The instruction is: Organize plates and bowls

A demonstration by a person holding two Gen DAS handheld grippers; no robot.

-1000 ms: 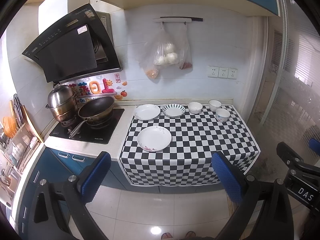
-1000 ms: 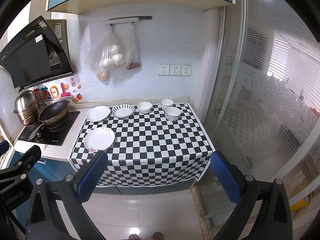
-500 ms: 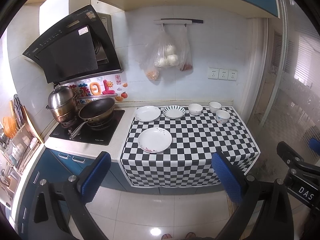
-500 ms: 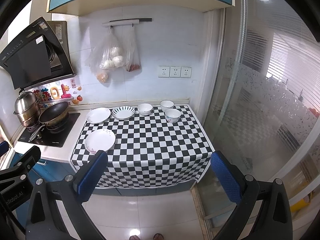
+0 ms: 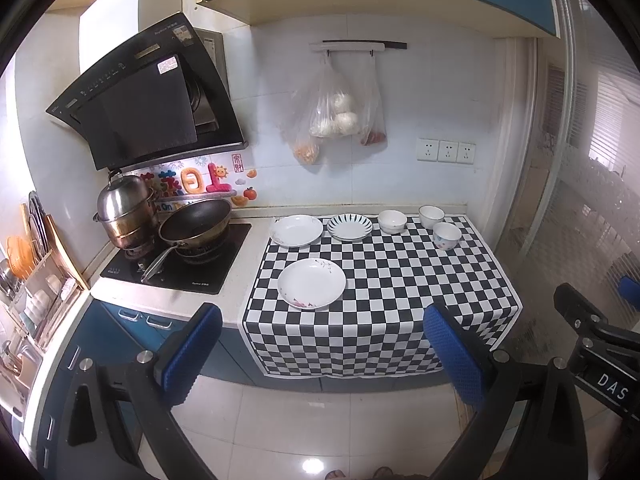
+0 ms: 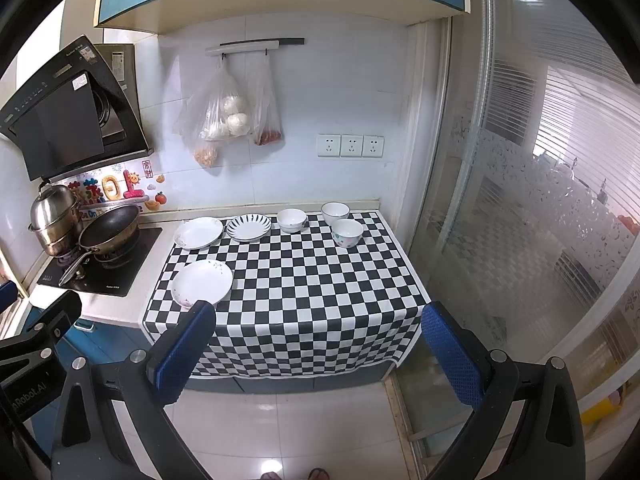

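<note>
Both blue-padded tongs, left (image 5: pixel 320 354) and right (image 6: pixel 316 354), gape wide and hold nothing, well short of the checkered-cloth worktop (image 5: pixel 400 280). Ahead lie 3 white ceramic plates (image 5: pixel 311 283) and, beyond to the right, 3 small white bowls (image 5: pixel 447 235). Risk: pads may slip on glazed rims; cloth overhang may drag, shifting crockery toward the steel-handled dark frying pan (image 5: pixel 195 224).

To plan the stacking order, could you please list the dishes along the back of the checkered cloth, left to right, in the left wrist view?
plain white plate → striped-rim plate → first white bowl → second white bowl, with the patterned bowl in front of it.
</note>
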